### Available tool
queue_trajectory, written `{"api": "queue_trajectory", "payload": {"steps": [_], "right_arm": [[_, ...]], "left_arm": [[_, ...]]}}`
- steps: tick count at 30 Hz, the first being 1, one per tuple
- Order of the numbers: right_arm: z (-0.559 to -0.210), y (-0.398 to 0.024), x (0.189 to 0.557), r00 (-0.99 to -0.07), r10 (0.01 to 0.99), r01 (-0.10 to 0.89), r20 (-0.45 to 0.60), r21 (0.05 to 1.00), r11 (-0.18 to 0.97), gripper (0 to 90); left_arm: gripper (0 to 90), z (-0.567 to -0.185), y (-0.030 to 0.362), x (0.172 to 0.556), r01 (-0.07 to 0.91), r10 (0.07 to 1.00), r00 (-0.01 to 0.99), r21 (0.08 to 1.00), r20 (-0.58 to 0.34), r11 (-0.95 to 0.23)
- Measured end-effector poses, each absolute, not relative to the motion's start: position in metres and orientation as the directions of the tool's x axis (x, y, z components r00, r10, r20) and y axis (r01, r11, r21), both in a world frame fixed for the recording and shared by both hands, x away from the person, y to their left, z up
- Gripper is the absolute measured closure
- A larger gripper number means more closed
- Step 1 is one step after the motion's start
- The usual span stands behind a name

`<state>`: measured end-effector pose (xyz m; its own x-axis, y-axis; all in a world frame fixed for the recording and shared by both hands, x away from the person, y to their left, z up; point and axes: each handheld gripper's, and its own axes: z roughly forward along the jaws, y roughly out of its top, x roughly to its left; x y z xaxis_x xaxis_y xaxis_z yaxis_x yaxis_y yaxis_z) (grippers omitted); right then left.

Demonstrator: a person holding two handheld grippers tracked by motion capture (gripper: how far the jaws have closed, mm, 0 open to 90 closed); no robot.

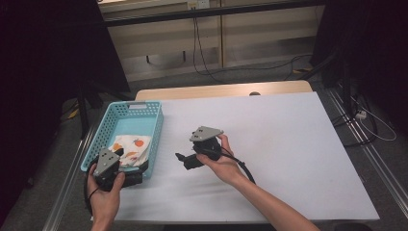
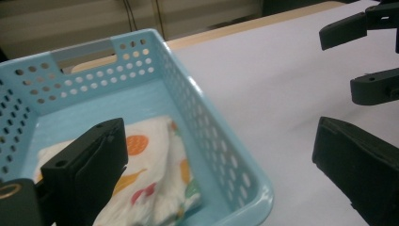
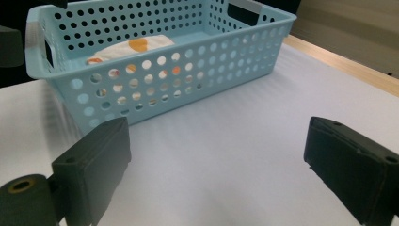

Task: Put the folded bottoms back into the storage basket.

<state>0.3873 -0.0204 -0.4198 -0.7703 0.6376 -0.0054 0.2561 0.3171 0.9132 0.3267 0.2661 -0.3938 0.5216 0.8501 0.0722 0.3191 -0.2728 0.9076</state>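
I see the white counter (image 1: pixel 288 144) carrying a blue perforated basket (image 1: pixel 154 126) at its left edge. A folded fruit-print cloth (image 1: pixel 131 147) lies inside the basket. My left tool (image 2: pixel 216 160) straddles the basket's near corner, jaws wide apart, holding nothing. My right tool (image 3: pixel 216 165) hovers mid-counter, jaws wide apart, empty.

A light blue basket (image 1: pixel 156 126) full of little holes sits on the table's left side. Inside lies a folded white cloth (image 1: pixel 131 148) (orange and red fruit pictures on it), at the near end.
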Motion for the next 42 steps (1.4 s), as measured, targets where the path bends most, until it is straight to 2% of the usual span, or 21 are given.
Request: {"api": "queue_trajectory", "payload": {"steps": [9,27,42], "right_arm": [[-0.420,-0.047,0.381,-0.741,0.672,0.267,-0.009,0.914,0.306,7.6],[-0.425,-0.096,0.370,-0.677,0.736,0.318,0.016,0.908,0.273,5.1],[-0.433,-0.141,0.355,-0.600,0.799,0.338,0.022,0.913,0.228,5.3]], "left_arm": [[3.1,-0.395,0.241,0.335,0.295,0.815,0.578,0.917,0.051,-0.267],[3.0,-0.394,0.191,0.351,0.256,0.751,0.656,0.915,0.073,-0.313],[3.2,-0.413,0.167,0.357,0.283,0.714,0.699,0.903,0.036,-0.324]]}}
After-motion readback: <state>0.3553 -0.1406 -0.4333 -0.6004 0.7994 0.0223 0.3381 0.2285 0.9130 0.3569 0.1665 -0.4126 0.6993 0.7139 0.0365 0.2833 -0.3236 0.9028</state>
